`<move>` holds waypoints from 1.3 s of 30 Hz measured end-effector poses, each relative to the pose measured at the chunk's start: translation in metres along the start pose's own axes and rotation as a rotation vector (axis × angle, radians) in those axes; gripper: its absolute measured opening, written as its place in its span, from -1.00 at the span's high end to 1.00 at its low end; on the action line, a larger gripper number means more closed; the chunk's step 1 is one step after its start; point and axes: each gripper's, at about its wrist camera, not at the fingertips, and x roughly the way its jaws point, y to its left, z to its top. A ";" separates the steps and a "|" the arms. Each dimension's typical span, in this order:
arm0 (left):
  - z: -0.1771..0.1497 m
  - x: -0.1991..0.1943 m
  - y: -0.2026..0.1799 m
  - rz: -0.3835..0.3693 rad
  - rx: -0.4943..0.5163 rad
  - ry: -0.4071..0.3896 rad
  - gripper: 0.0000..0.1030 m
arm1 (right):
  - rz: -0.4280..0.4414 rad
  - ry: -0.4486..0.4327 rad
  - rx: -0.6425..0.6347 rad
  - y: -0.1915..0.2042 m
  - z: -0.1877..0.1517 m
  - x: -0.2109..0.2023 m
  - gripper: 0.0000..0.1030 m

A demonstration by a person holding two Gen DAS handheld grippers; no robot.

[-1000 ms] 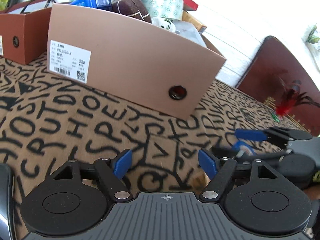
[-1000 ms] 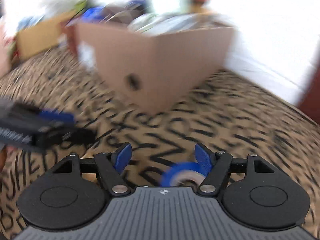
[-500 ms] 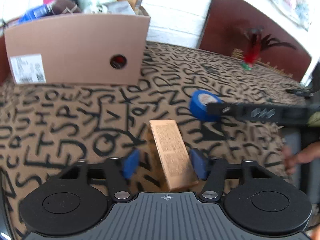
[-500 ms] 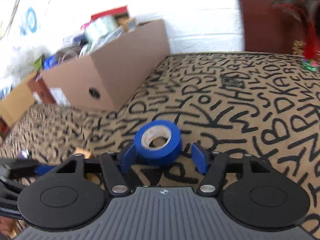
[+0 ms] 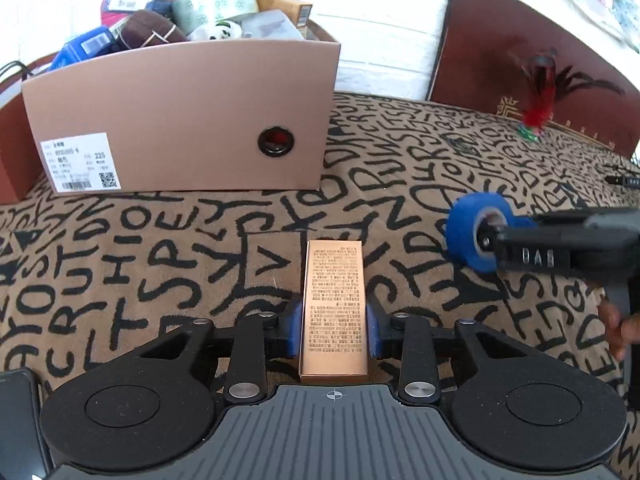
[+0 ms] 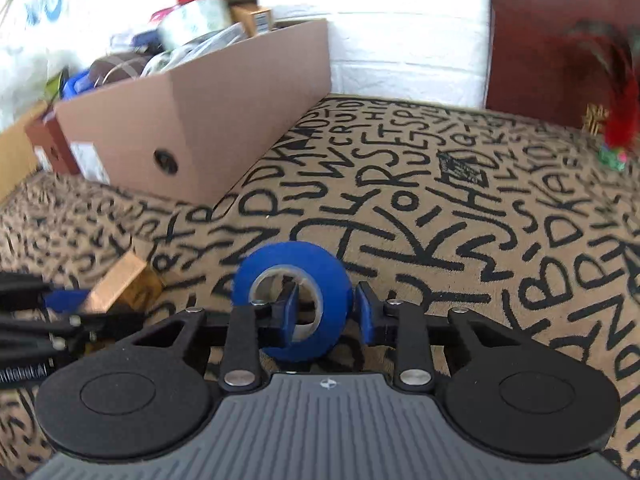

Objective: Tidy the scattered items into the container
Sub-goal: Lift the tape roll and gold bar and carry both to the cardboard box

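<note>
A: Nearest first. What's your left tool (image 5: 333,330) on?

B: It's clamped on the copper carton (image 5: 333,312), one blue pad on each long side, at 6 o'clock in the left wrist view. The carton points away toward 12. Whether it's off the letter-print cloth (image 5: 160,248) or resting on it, can't tell.

A: And your right tool (image 6: 326,314)?

B: It's gripping the blue tape roll (image 6: 294,300) through its wall: one finger inside the core, the other outside. The roll stands on edge, dead centre at 6. From the left view the same roll sits at 3 o'clock, beside the carton but apart from it.

A: Container?

B: The cardboard shoebox (image 5: 180,120) is further out, 11 o'clock in both views. It's already heaped: patterned tape roll (image 5: 216,2), brown pouch (image 5: 148,30), blue packet (image 5: 86,46) above the rim.

A: Risks?

B: Main one, I'd say: you drop onto that heap and the roll rolls off the pile and back out, since it's round and there's little free room. The carton is smooth card, so a slack squeeze could let it slide or swing down. Both your tools heading for one box could bump each other. Knock the box wall and the top items may spill.

A: Anything beyond?

B: Feather shuttlecock (image 5: 536,96) at 1 o'clock, far edge, by the dark board (image 5: 500,52). Still loose.
</note>
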 end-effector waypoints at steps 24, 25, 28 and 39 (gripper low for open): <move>-0.010 -0.003 -0.002 0.017 0.044 -0.035 0.43 | -0.052 -0.063 0.047 0.018 -0.022 -0.034 0.55; -0.010 -0.003 -0.002 0.018 0.045 -0.035 0.36 | -0.054 -0.062 0.047 0.018 -0.022 -0.035 0.55; -0.011 -0.002 -0.002 0.020 0.043 -0.042 0.36 | -0.058 -0.075 0.060 0.019 -0.022 -0.038 0.56; -0.014 -0.003 -0.004 0.021 0.045 -0.051 0.44 | -0.061 -0.078 0.068 0.019 -0.022 -0.034 0.67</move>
